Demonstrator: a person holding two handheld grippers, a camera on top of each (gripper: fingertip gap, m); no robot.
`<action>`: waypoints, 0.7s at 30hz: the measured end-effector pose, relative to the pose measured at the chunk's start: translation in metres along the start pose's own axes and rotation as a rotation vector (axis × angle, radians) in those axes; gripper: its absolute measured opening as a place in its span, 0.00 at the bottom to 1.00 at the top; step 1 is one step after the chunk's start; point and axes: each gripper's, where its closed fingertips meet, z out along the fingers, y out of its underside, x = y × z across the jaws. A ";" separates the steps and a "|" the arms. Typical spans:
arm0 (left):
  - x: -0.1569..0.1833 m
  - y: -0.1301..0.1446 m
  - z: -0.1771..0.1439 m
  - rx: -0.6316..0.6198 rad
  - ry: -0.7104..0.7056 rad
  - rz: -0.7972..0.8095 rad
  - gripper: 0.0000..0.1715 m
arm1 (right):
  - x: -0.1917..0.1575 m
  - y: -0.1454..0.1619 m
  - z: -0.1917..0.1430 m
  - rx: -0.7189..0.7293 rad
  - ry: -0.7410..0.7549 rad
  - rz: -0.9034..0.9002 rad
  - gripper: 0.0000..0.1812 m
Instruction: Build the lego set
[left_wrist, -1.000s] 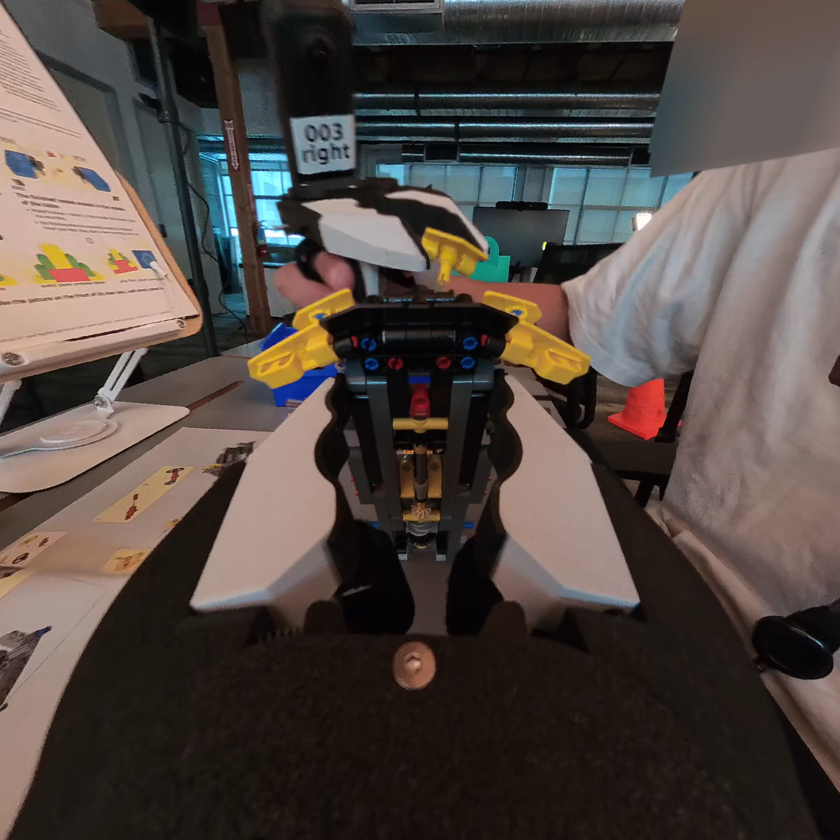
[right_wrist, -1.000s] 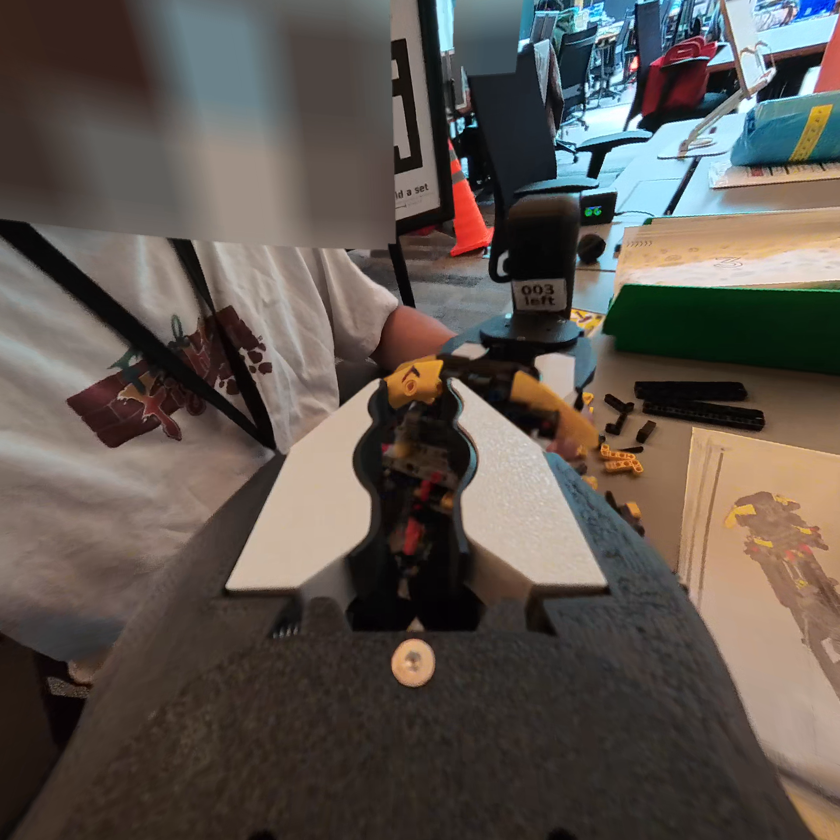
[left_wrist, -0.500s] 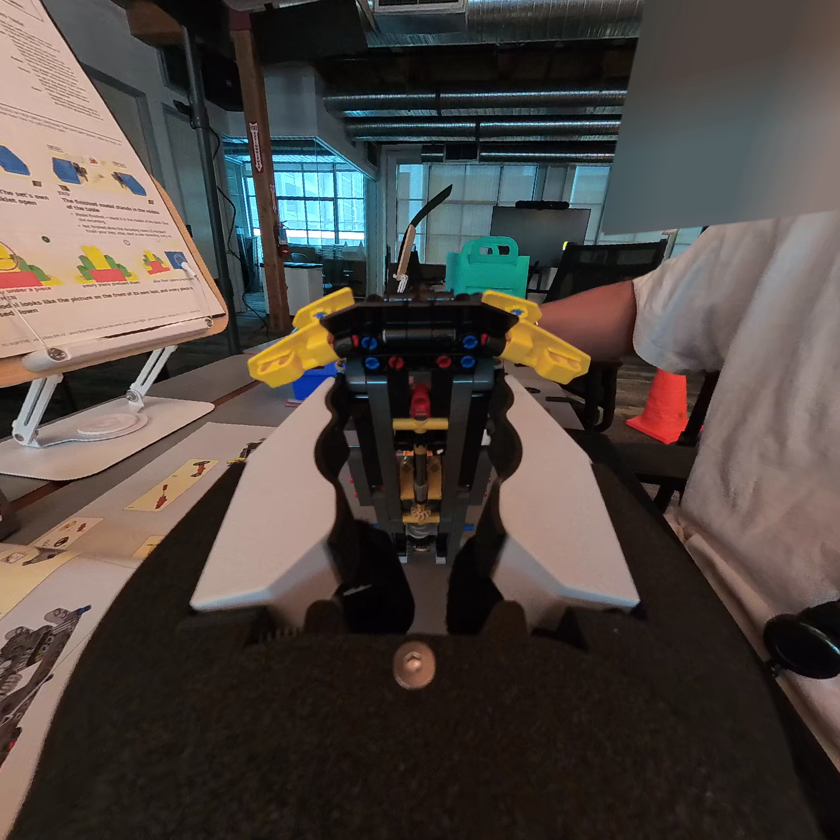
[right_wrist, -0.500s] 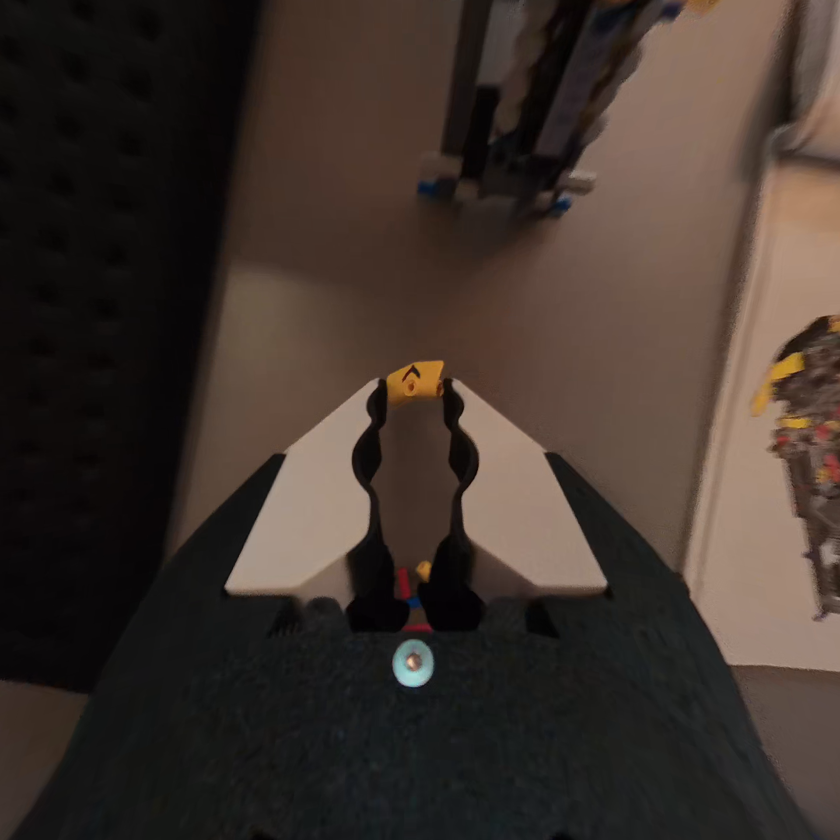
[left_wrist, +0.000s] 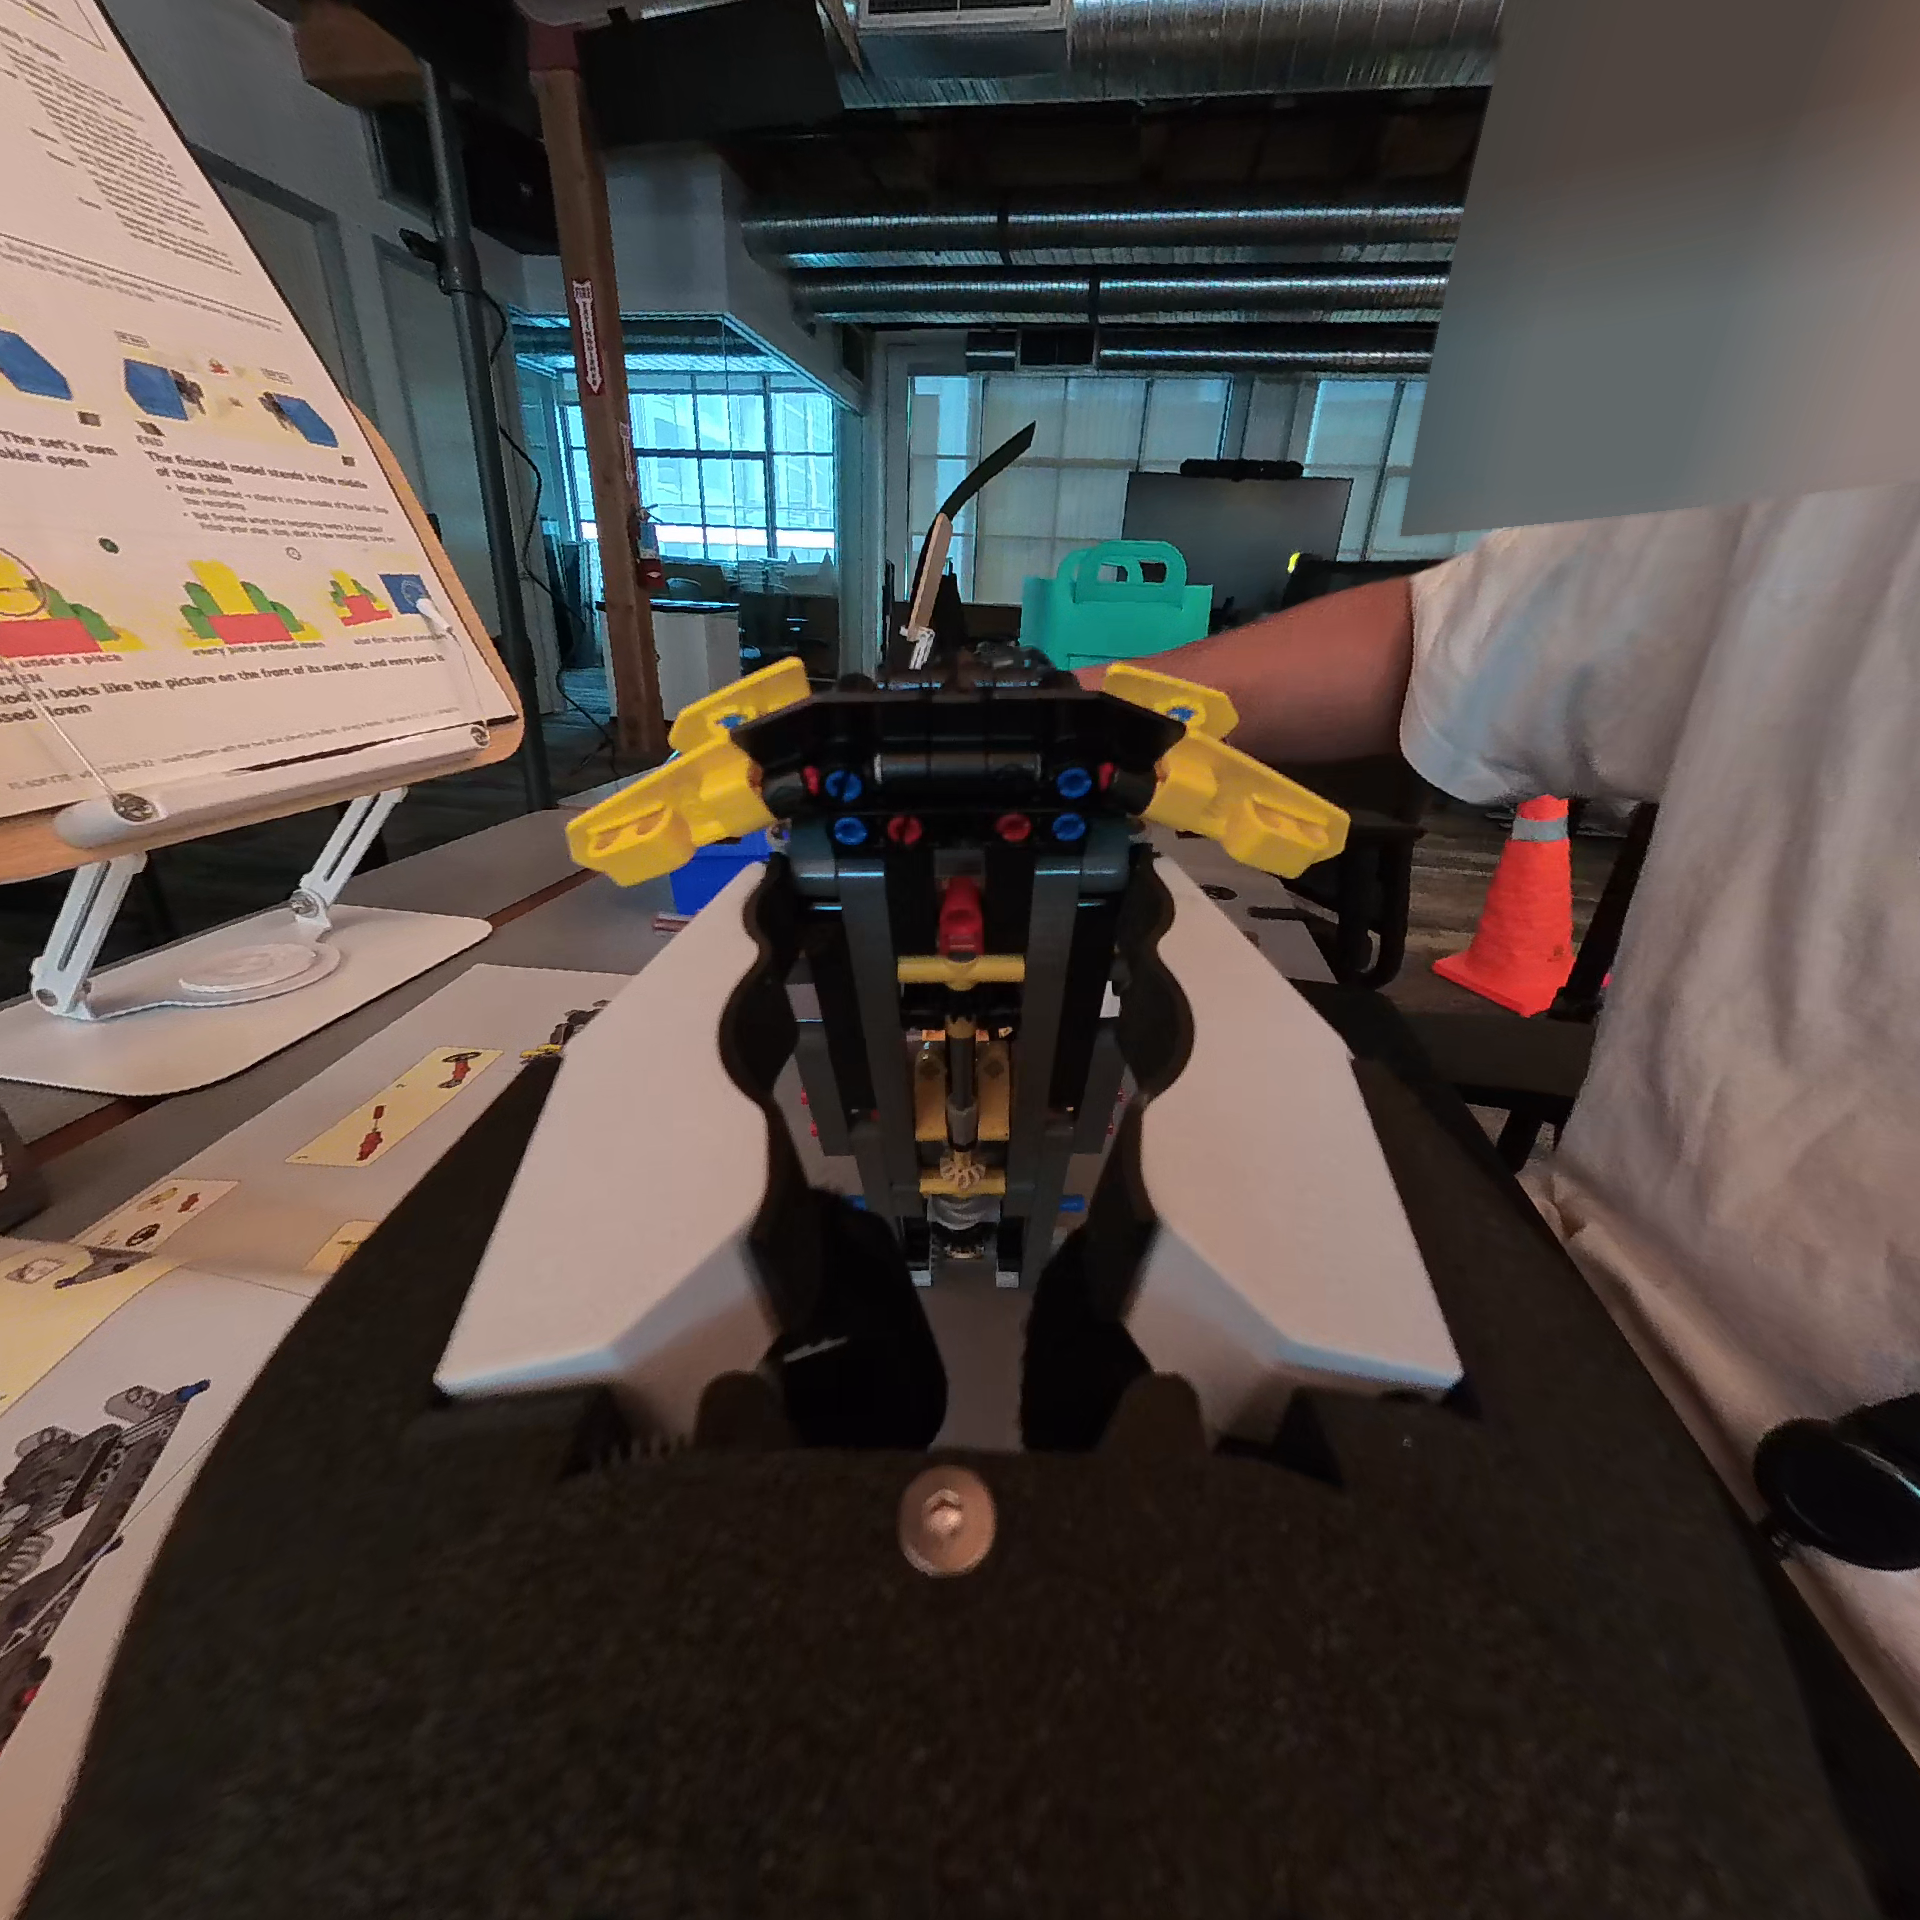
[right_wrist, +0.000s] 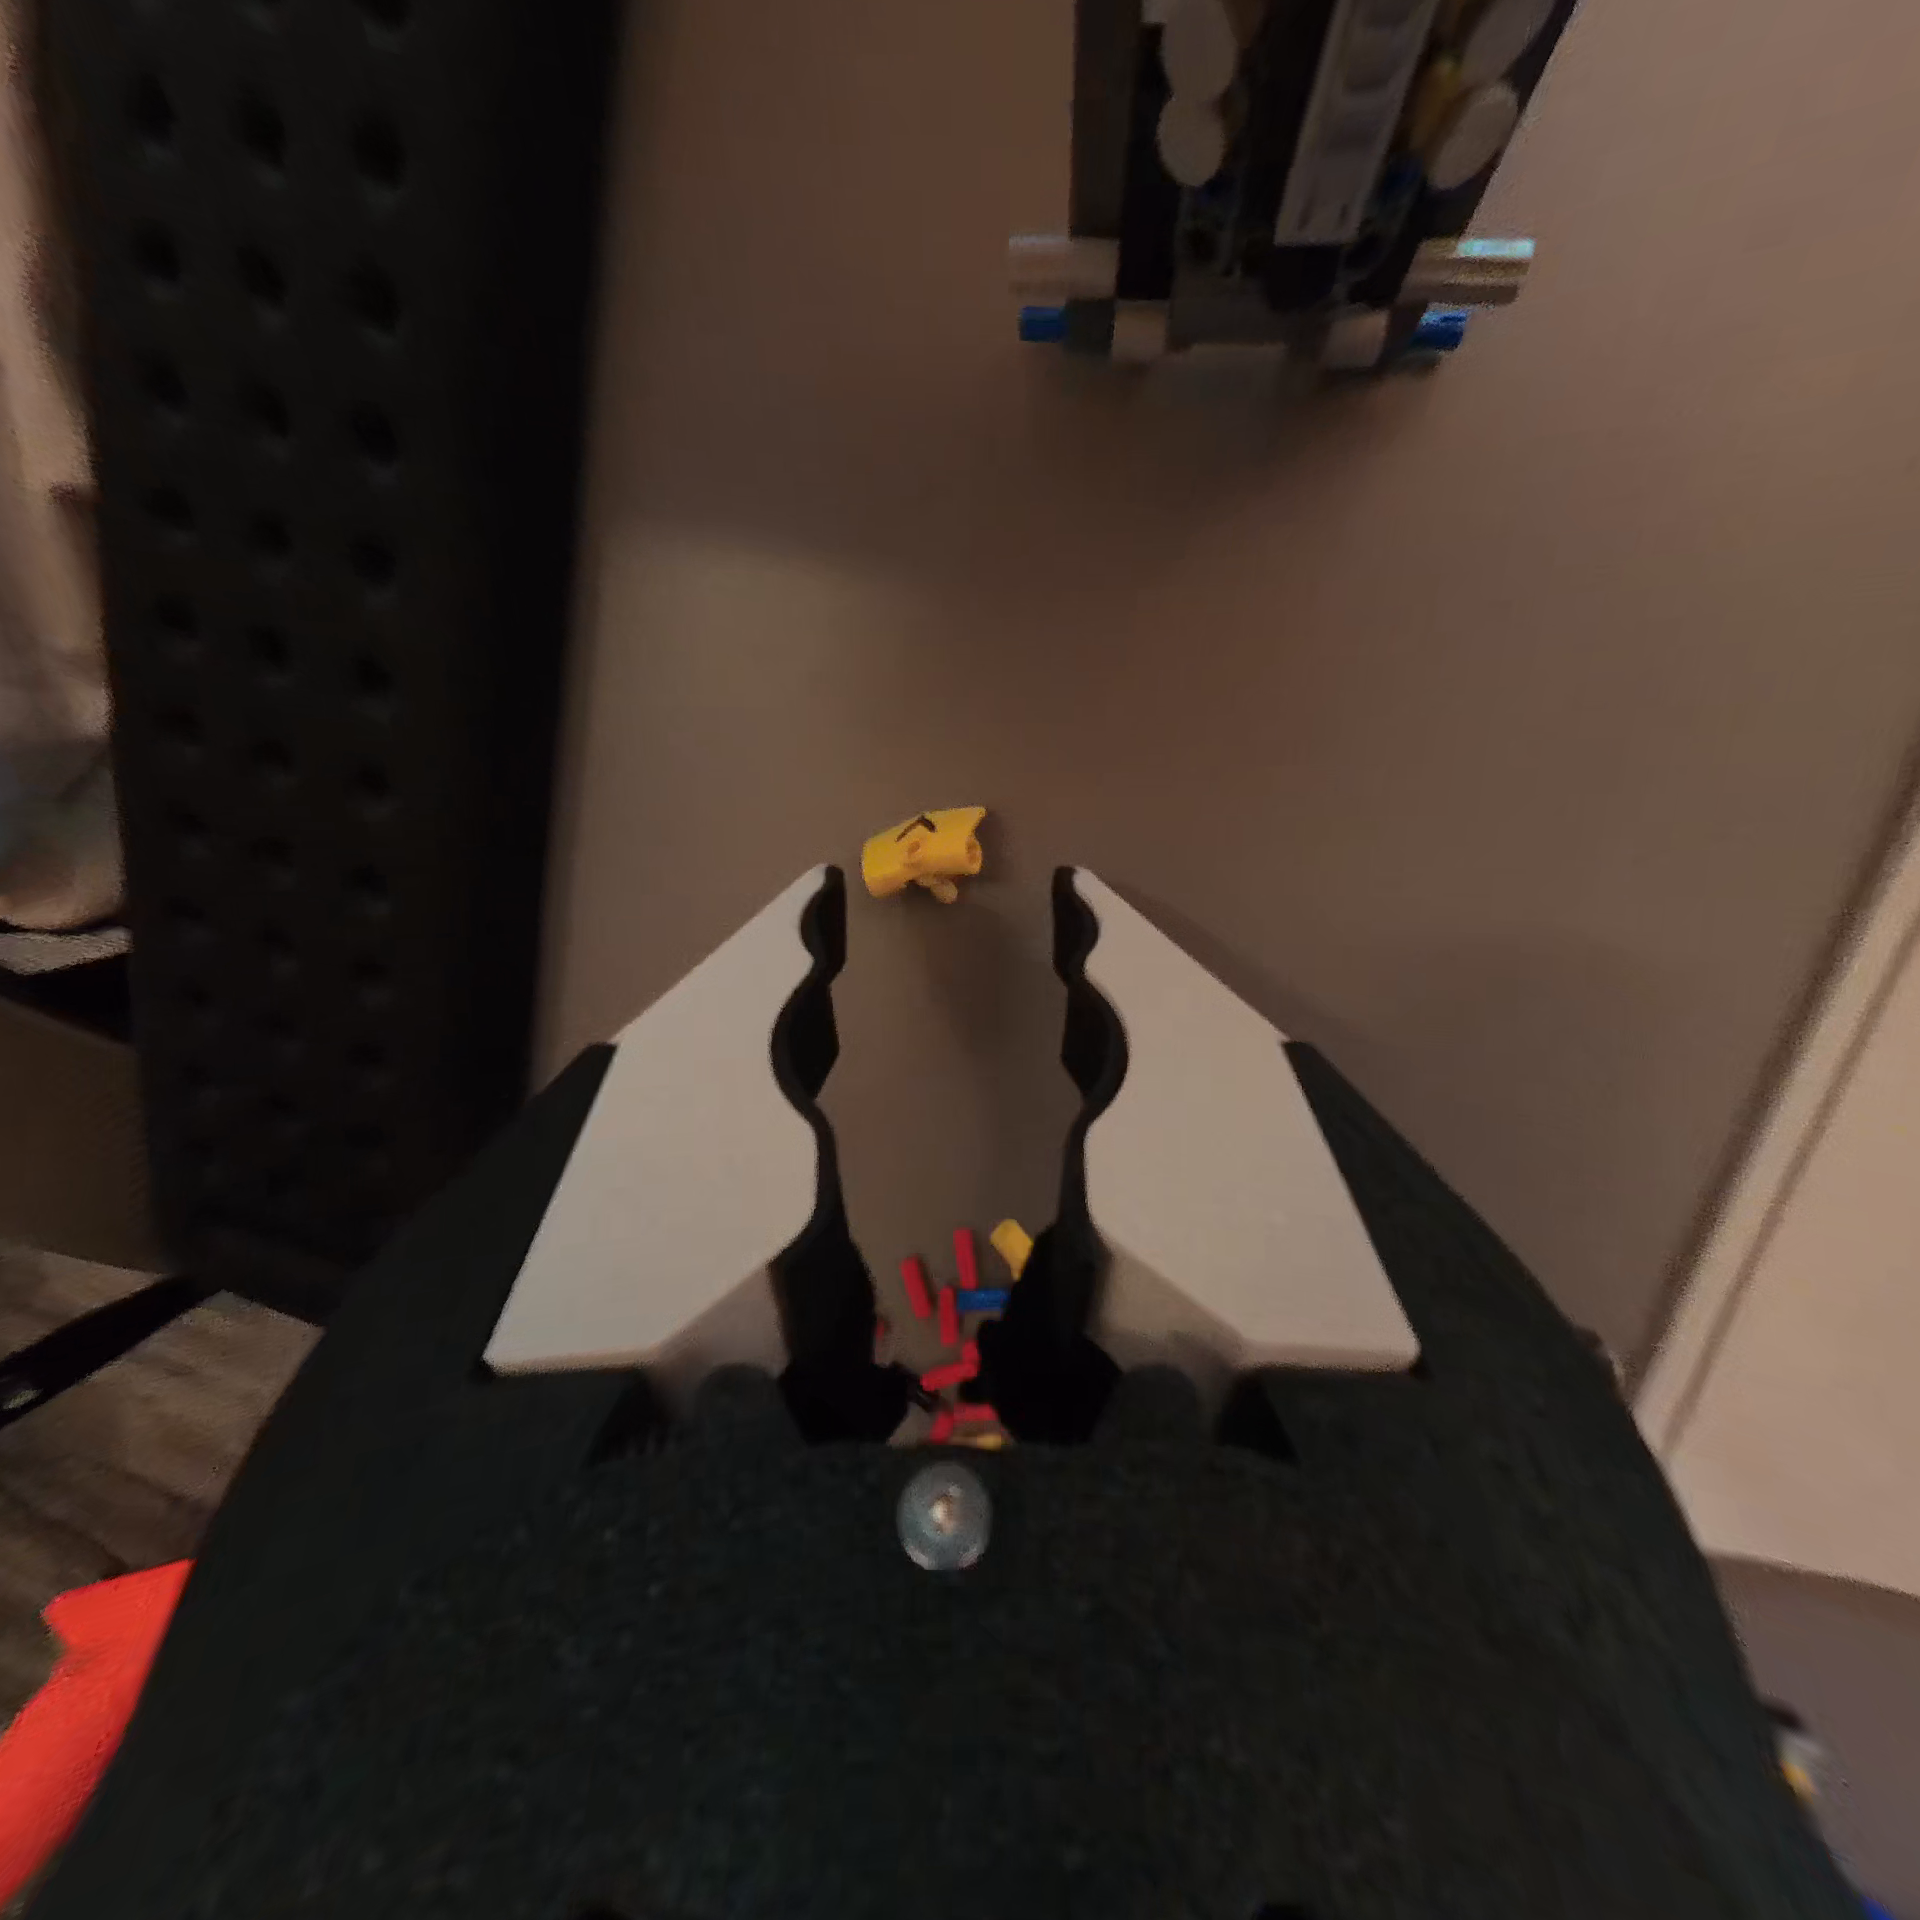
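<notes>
In the left wrist view my left gripper (left_wrist: 958, 883) is shut on a black and dark grey lego model (left_wrist: 956, 769) with yellow side panels (left_wrist: 665, 810) and red and blue pins. It holds the model upright above the table. In the right wrist view my right gripper (right_wrist: 945, 883) points down at the table with its jaws open. A small yellow lego piece (right_wrist: 925, 850) lies free just past the fingertips and touches neither pad. The lower end of the model (right_wrist: 1268, 208) shows at the top of that view.
An instruction sheet on a stand (left_wrist: 208, 540) is at the left, with booklet pages (left_wrist: 343, 1122) on the table. A person's arm and white shirt (left_wrist: 1714, 831) are at the right. Loose red, blue and yellow pins (right_wrist: 956, 1320) lie under my right gripper. A black perforated panel (right_wrist: 332, 623) is at the left.
My right gripper left the model with the small yellow piece pinched at its tips, swung down over the table, then opened and let the piece go. My left gripper kept holding the model.
</notes>
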 end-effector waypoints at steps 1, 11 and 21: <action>-0.001 0.000 0.000 0.001 -0.002 -0.003 0.34 | 0.001 0.002 -0.001 -0.020 0.040 -0.019 0.21; 0.002 0.000 0.002 -0.003 0.002 0.008 0.34 | 0.001 0.013 0.005 -0.019 0.221 -0.163 0.09; 0.000 0.001 0.002 0.002 -0.003 -0.005 0.34 | -0.002 -0.009 0.018 0.162 0.171 -0.159 0.07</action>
